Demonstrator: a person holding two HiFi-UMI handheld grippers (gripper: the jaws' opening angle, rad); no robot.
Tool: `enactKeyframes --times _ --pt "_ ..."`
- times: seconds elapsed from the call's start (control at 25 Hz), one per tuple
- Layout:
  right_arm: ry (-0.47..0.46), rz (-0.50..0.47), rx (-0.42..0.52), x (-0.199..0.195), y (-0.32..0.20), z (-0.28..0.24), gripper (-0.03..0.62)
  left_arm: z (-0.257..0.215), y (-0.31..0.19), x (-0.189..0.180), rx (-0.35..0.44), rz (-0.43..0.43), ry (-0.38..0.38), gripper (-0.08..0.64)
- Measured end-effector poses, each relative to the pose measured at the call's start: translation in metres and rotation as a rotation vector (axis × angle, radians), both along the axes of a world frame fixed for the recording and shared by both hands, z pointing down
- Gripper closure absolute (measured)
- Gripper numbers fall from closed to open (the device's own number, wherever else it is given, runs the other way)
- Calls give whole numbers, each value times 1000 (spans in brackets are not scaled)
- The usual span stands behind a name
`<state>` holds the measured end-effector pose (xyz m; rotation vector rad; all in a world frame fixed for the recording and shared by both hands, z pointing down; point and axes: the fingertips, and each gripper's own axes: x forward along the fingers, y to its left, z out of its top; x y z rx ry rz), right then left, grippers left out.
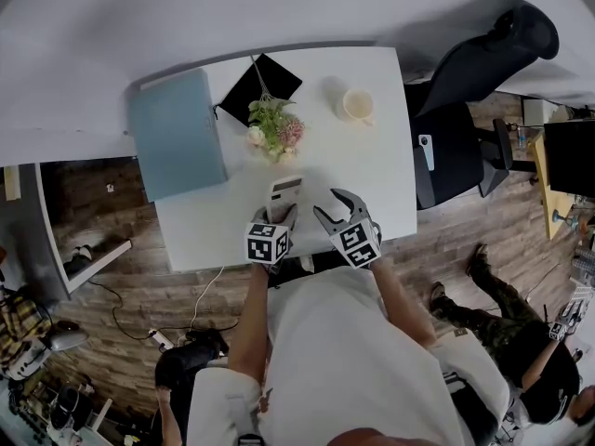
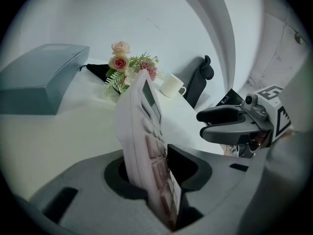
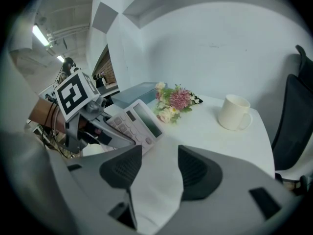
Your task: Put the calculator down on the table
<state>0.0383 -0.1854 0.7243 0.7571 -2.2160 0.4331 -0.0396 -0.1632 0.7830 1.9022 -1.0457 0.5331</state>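
Note:
The pale calculator [image 1: 285, 193] lies face up near the front of the white table [image 1: 372, 165], its display end pointing away from me. My left gripper [image 1: 279, 219] has the calculator's near end between its jaws. In the left gripper view the calculator [image 2: 142, 126] stands edge-on in my left gripper [image 2: 159, 168], with a pad against each face. The right gripper view shows the calculator [image 3: 134, 121] resting low on the table. My right gripper [image 1: 333, 210] hovers just right of it, its jaws [image 3: 160, 168] a little apart with only bare table between them.
A small bunch of flowers [image 1: 274, 128] stands just beyond the calculator. Behind it are a white mug [image 1: 358, 105], a black folder [image 1: 260, 86] and a grey-blue box [image 1: 177, 133]. A black office chair [image 1: 465, 110] stands at the table's right side, and a person crouches on the floor [image 1: 502, 314].

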Motion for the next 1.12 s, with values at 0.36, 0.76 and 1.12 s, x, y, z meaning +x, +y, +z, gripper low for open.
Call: enactKeyframes --times 0.36,0.76,1.12 --pt "-10 -4 6 -3 3 0 357 3 -2 -11 36 1 -89 355" --pt "-14 4 6 -4 8 1 359 5 -2 -21 55 -22 -149 292" --pt "-10 2 9 -4 11 1 360 9 -1 -29 74 -66 -167 238"
